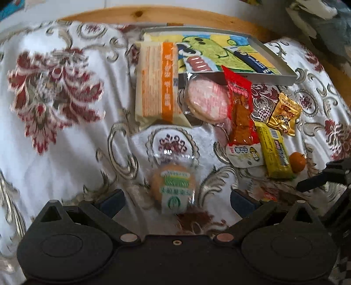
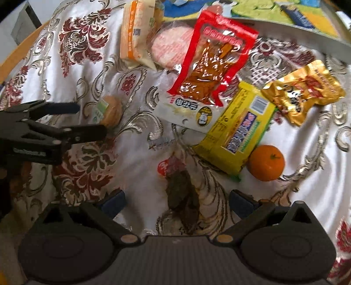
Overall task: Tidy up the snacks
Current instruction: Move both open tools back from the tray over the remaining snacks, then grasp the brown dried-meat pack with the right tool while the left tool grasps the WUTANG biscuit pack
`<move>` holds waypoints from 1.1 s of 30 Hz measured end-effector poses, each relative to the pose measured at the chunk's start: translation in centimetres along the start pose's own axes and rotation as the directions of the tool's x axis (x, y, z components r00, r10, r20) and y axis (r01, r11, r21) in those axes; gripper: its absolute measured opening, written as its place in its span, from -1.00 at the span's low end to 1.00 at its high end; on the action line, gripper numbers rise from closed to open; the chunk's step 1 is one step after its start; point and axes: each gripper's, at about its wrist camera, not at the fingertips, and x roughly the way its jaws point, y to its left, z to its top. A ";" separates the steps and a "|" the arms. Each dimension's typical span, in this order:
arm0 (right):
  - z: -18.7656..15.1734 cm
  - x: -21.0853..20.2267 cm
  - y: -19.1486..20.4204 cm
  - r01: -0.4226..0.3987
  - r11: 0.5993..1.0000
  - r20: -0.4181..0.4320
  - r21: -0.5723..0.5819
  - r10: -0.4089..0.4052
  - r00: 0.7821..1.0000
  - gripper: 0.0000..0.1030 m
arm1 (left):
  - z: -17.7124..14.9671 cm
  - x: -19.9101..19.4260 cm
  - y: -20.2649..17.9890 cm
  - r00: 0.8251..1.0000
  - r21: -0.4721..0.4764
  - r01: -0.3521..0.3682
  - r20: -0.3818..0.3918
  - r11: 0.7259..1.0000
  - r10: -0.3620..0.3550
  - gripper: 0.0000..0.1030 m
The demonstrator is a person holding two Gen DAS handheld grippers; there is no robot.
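Observation:
My left gripper point(image 1: 175, 200) is open and low over the cloth. A round cake in a clear wrapper with a green label point(image 1: 173, 186) lies between its fingers, untouched. In the right wrist view the same gripper point(image 2: 91, 119) reaches in from the left beside that cake point(image 2: 111, 111). My right gripper point(image 2: 177, 202) is open over a dark snack in a clear wrapper point(image 2: 182, 197). Ahead lie a red pack point(image 2: 215, 59), a yellow bar point(image 2: 237, 129), a gold pack point(image 2: 305, 92), a mandarin point(image 2: 266, 163), a pink round cracker point(image 2: 169, 43) and an orange-striped pack point(image 2: 136, 32).
A shallow grey-rimmed box point(image 1: 241, 77) with a cartoon picture inside sits at the back, and some snacks lean on its edge. A floral white cloth point(image 1: 54, 131) covers the wooden table point(image 1: 131, 13), with bare cloth on the left. Clutter sits past the right edge.

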 end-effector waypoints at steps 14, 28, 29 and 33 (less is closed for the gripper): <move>0.2 0.8 -0.6 -0.033 0.997 -0.006 -0.067 0.033 0.999 1.00 | 0.1 1.6 -0.8 0.998 0.128 -0.064 0.000 0.990 0.064 0.98; -0.2 0.5 -0.4 -0.006 0.999 0.012 -0.033 0.007 1.000 0.99 | 0.3 2.0 -1.0 0.996 0.132 -0.083 -0.005 0.988 0.085 0.98; -0.2 0.4 -0.5 -0.006 1.000 0.018 -0.020 0.006 1.000 0.99 | 0.3 2.0 -0.9 0.997 0.128 -0.081 -0.003 0.988 0.082 0.98; -0.5 0.0 -0.9 -0.026 0.998 0.043 0.050 0.024 0.999 0.95 | 0.5 1.8 -0.7 0.997 0.108 -0.080 0.018 0.991 0.079 0.98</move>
